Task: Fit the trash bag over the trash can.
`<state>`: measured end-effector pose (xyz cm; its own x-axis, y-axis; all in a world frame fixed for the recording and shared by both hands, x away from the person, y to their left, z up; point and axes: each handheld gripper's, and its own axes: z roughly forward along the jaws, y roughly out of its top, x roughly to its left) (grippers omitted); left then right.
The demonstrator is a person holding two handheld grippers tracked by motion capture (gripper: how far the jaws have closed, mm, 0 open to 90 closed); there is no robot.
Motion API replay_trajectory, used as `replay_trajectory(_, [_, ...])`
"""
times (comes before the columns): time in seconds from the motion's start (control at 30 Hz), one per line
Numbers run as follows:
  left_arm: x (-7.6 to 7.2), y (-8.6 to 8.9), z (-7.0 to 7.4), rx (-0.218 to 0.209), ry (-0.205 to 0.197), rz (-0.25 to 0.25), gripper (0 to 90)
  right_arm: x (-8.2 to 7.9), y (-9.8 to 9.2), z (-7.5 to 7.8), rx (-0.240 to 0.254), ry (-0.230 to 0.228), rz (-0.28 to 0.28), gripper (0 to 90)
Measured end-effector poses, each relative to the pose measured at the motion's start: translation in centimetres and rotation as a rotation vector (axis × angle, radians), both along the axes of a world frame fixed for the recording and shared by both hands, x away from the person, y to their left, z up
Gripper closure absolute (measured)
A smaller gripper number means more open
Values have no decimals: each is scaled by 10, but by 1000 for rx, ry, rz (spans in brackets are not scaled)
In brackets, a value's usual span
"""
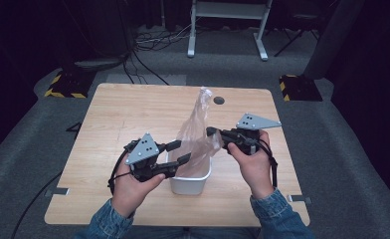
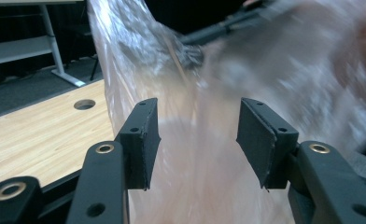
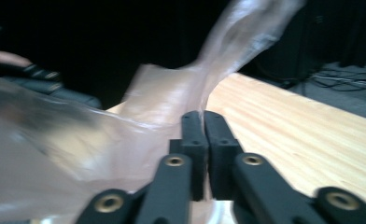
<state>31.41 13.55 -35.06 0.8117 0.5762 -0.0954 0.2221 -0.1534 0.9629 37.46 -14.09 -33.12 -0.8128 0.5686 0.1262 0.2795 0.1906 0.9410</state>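
A clear plastic bag [image 1: 195, 134] stands tall out of a small white bin [image 1: 189, 185] near the front of the wooden table [image 1: 133, 114]. My right gripper [image 1: 212, 132] reaches in from the right and is shut on the bag's right edge. In the right gripper view its jaws [image 3: 202, 121] press together with the film [image 3: 162, 107] pinched between them. My left gripper [image 1: 182, 152] hovers at the bag's left side above the bin's rim. Its jaws [image 2: 197, 140] stand open, with the film [image 2: 265, 70] lying between and behind the pads, untouched.
A round cable hole [image 1: 219, 100] lies in the table behind the bag. Beyond the far edge stand a white desk frame [image 1: 228, 25], floor cables [image 1: 153, 40] and yellow-black striped feet [image 1: 66, 84]. Bare wood spreads to the left and right of the bin.
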Motion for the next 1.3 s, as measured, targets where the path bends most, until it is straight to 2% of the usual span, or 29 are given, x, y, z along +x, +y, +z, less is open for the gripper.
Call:
replay_trajectory(0.13, [4,0,2,-23,5,-2,466,-7,5,1,-11,-18,56,900])
replay_trajectory(0.3, [6,-1,5,-89,40,-46,463,-15,11,4,-10,-60,91,900])
replay_trajectory(0.4, [7,-6,6,-77,38,-53,461,-16,17,3,-9,-63,108,900])
replay_trajectory(0.63, [11,-9,6,-115,65,-75,469,-22,31,-1,-58,-86,130,900])
replay_trajectory(0.7, [11,-10,7,-108,67,-78,483,-23,34,-2,-66,-93,147,900])
replay_trajectory(0.73, [11,-9,7,-92,62,-72,494,-24,36,-2,-75,-99,148,900])
replay_trajectory(0.8, [11,-6,8,-67,53,-53,610,-26,37,-2,-95,-114,143,900])
replay_trajectory(0.83, [12,-4,7,-77,65,-61,662,-27,37,-2,-93,-112,148,900])
replay_trajectory(0.87, [13,-2,7,-72,56,-56,695,-27,37,-2,-92,-112,151,900])
replay_trajectory(0.9, [14,0,7,-75,59,-66,812,-27,36,-2,-87,-111,154,900])
replay_trajectory(0.93, [14,2,6,-75,55,-60,876,-27,36,-2,-88,-114,153,900])
replay_trajectory(1.1, [10,10,7,-48,32,-39,897,-27,27,-1,-89,-124,128,900])
replay_trajectory(1.3, [7,30,7,-30,25,6,898,-23,0,-3,-81,-111,55,900])
